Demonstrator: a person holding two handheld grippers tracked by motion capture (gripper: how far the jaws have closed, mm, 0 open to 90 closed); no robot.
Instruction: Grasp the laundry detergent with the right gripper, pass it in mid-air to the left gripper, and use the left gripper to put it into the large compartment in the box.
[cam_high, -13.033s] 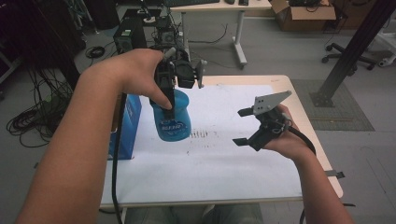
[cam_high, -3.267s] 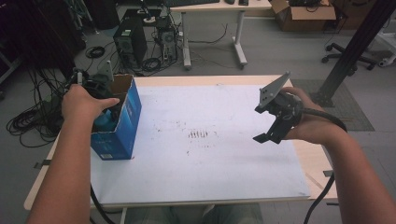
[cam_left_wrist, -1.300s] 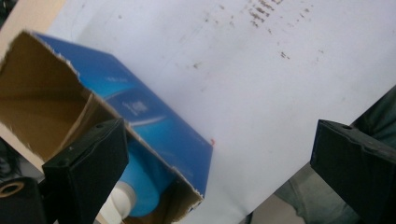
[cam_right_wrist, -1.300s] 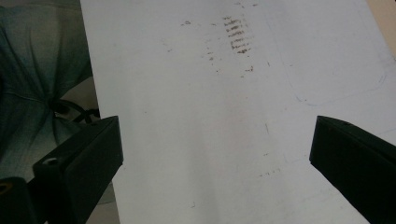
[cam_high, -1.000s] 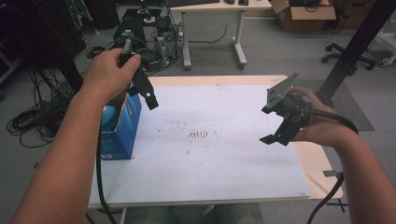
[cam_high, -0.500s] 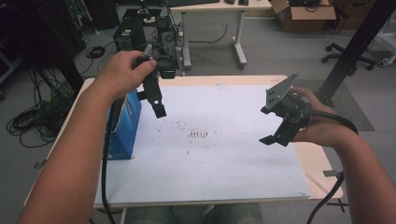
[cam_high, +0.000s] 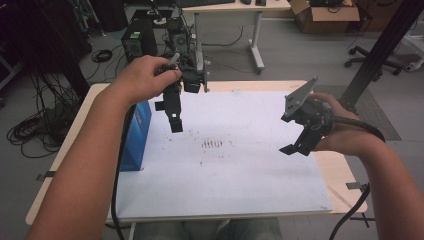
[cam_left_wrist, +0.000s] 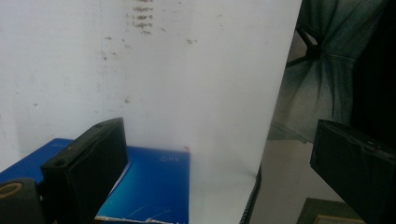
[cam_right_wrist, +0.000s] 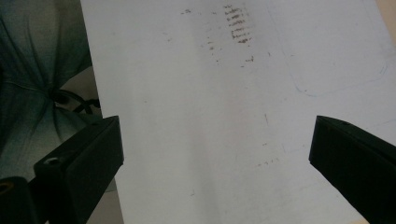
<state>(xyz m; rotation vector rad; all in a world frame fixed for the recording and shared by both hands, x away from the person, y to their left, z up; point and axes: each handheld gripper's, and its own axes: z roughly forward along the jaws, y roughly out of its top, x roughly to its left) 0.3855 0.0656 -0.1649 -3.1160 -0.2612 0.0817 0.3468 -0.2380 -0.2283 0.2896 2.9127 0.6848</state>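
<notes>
At the left edge of the counter (cam_high: 310, 210), which is covered by a white sheet (cam_high: 240, 175), a blue box (cam_high: 136, 135) is seen standing, partly hidden behind the person's left forearm. The left claw (cam_high: 172, 112) is held in the air just right of the box, jaws spread wide and empty, pointing down toward the sheet. In the left gripper view the blue box (cam_left_wrist: 154, 186) is seen below and between the spread jaws. Farther right, the right claw (cam_high: 300, 142) is held above the sheet, also spread and empty. For the step to be done well, the left claw is best lifted clear without brushing the box, and the right claw kept well apart from it.
</notes>
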